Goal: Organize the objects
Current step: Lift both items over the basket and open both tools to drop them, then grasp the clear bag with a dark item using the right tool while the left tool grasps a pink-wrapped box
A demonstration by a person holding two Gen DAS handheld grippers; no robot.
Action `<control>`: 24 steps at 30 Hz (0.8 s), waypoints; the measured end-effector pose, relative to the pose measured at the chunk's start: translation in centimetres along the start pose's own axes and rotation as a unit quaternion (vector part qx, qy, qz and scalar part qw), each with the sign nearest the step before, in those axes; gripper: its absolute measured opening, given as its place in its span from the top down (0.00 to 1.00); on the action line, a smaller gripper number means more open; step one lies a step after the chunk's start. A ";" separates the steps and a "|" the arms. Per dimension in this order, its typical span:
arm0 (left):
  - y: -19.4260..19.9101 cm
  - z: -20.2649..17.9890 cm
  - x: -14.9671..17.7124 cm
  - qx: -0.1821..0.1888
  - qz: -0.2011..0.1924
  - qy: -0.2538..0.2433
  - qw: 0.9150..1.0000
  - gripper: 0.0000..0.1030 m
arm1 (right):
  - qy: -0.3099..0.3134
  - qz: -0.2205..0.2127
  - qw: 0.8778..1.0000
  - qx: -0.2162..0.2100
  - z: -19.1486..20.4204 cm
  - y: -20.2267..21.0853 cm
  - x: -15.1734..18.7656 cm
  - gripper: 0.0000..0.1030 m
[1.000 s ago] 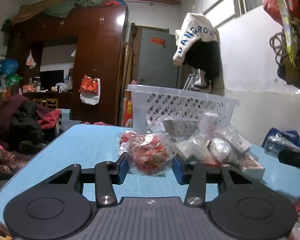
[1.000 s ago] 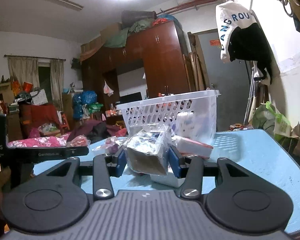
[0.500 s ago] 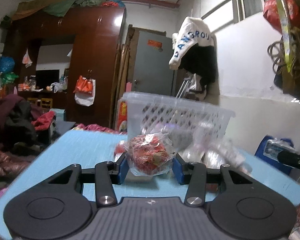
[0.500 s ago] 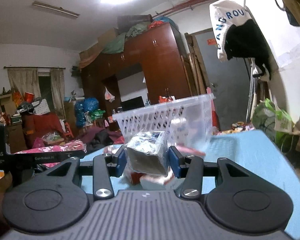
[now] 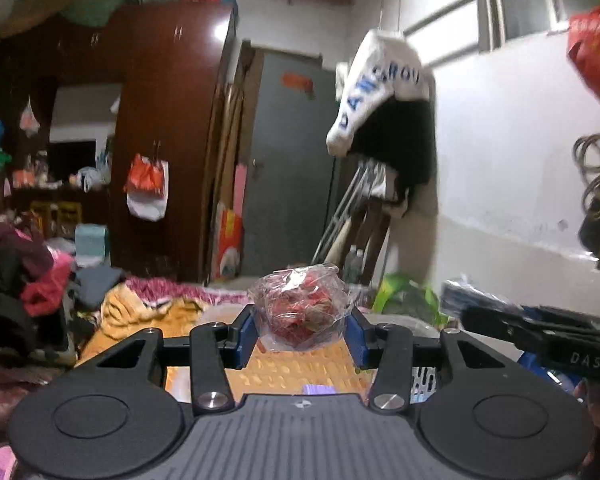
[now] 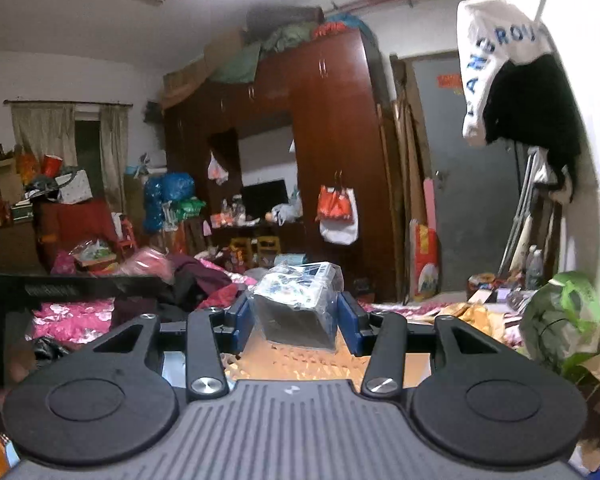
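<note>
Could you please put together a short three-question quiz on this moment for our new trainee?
1. True or false: the left hand-held gripper is shut on a clear plastic bag of red contents.
2. What does the right hand-held gripper hold? A) a white mug B) a plastic-wrapped grey box with a blue-and-white printed top C) nothing
3. Fill in: seen below both held items is an orange perforated surface, probably a ____.

Key: 1 true; 2 B; 3 basket, judging only by its rows of holes, since little of it shows.
</note>
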State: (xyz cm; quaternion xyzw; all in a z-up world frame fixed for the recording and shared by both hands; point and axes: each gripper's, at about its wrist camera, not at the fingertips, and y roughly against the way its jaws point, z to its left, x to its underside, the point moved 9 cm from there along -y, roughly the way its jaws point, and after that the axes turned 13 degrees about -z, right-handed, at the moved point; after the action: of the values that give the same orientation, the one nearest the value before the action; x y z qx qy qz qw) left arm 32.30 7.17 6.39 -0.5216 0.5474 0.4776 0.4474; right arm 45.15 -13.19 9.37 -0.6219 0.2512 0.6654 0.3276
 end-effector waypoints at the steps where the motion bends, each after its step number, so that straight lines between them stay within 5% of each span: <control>1: -1.2 -0.1 0.7 0.001 0.014 0.004 1.000 0.52 | -0.001 0.011 1.000 0.000 -0.1 -0.8 0.4 0.52; 3: -2.8 0.4 1.7 0.014 0.028 0.031 0.999 0.43 | 0.014 0.028 0.999 0.003 -0.2 -1.8 1.6 0.46; 4: -3.6 0.7 2.2 0.013 0.028 0.037 0.999 0.16 | 0.026 0.033 0.999 0.018 -0.4 -2.0 2.3 0.32; 5: -3.8 1.2 2.5 0.004 0.031 0.036 0.999 0.00 | 0.035 0.039 0.998 0.033 -0.6 -2.2 2.9 0.25; 8: -3.3 1.9 3.8 0.002 0.038 0.019 0.999 0.00 | 0.020 0.030 0.999 0.033 -0.5 -0.7 3.4 0.19; 12: 1.2 3.6 4.5 0.012 0.015 0.022 1.000 0.00 | -0.020 0.008 1.000 0.021 -0.2 3.6 3.3 0.00; 19: 8.8 6.3 10.7 0.020 0.030 0.051 0.998 0.00 | 0.013 0.048 0.999 0.014 3.2 10.6 10.9 0.00; 21: 9.3 7.0 12.6 -0.010 0.050 0.041 0.998 0.00 | 0.022 0.064 0.998 0.006 4.6 11.2 12.7 0.06; 24: 9.3 7.4 14.3 -0.025 0.073 0.024 0.997 0.00 | 0.032 0.086 0.996 0.001 5.5 10.8 14.0 0.29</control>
State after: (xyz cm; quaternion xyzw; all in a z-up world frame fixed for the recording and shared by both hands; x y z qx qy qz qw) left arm 22.19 12.44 -8.32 -0.5026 0.5827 0.5095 0.3850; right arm 33.25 -14.55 -4.76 -0.6187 0.3152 0.6705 0.2614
